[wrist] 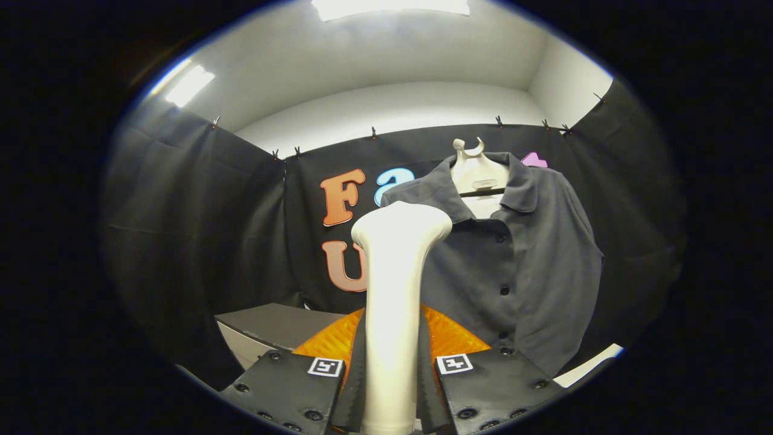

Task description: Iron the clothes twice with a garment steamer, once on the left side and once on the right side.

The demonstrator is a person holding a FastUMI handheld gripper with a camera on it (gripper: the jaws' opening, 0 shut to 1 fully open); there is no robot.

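Steamer handling is what I am worrying about most at this moment. Reading from the left, I am counting one grey box point(272, 329) low in the frame, left of centre. At centre I am gripping one garment steamer point(395, 302) by its handle, the gripper point(392, 386) closed on it with both fingers pressing its sides, its head rising toward mid-frame. Right of centre, one dark shirt point(513, 260) is hanging on one pale hanger point(477, 175), beyond the fingers, apart from the steamer head. I am seeing four buttons. I am judging two risks: the smooth handle twisting in my grip, and the steamer head snagging the collar and swinging the shirt sideways.
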